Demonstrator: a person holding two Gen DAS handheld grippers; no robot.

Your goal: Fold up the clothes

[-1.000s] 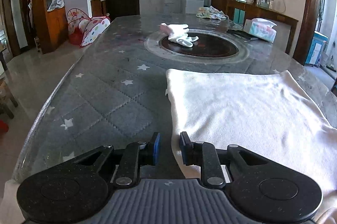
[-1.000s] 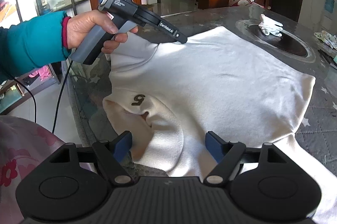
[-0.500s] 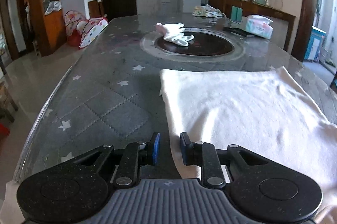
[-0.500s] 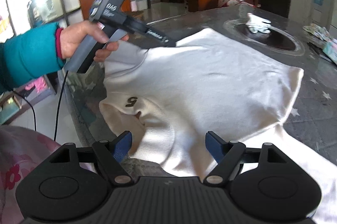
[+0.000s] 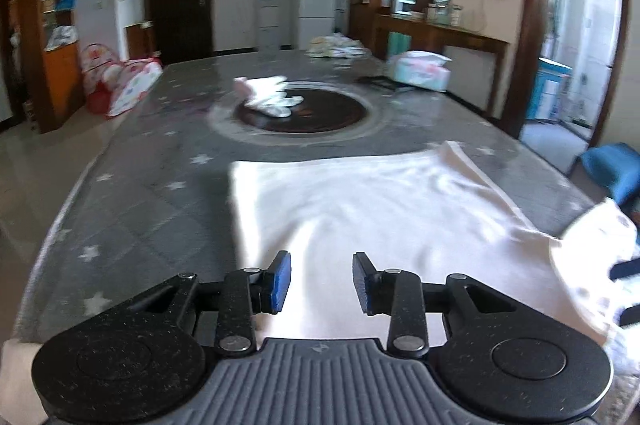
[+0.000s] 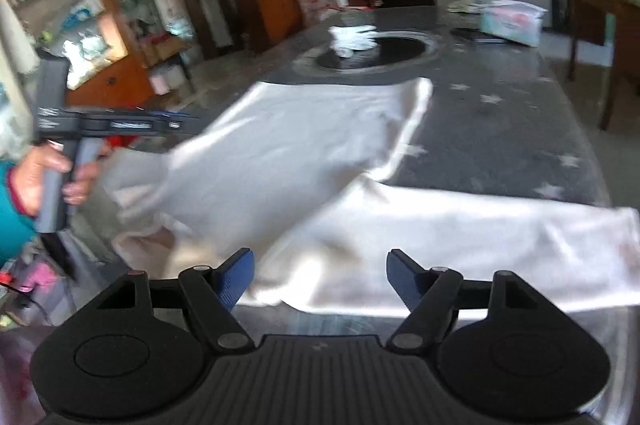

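A white long-sleeved garment [image 5: 380, 209] lies spread flat on the grey star-patterned table [image 5: 152, 209]. My left gripper [image 5: 321, 281] hangs open just above the garment's near left part, with nothing between its fingers. In the right wrist view the garment's body [image 6: 304, 145] lies ahead to the left, and one sleeve [image 6: 480, 233] stretches to the right along the near table edge. My right gripper [image 6: 320, 275] stands wide open over the start of that sleeve, holding nothing. A hand [image 6: 52, 173] holds the left gripper's handle [image 6: 100, 124] at the far left. Both views are motion-blurred.
A dark round inset [image 5: 304, 113] in the table's middle carries a small white cloth [image 5: 272, 97]. A tissue pack [image 5: 420, 75] and a cloth pile [image 5: 336, 47] sit at the far end. The table's right edge [image 6: 596, 161] drops to the floor.
My left gripper has opened wider and shifted right over the garment. The right gripper has swung right, from the collar area to the sleeve.
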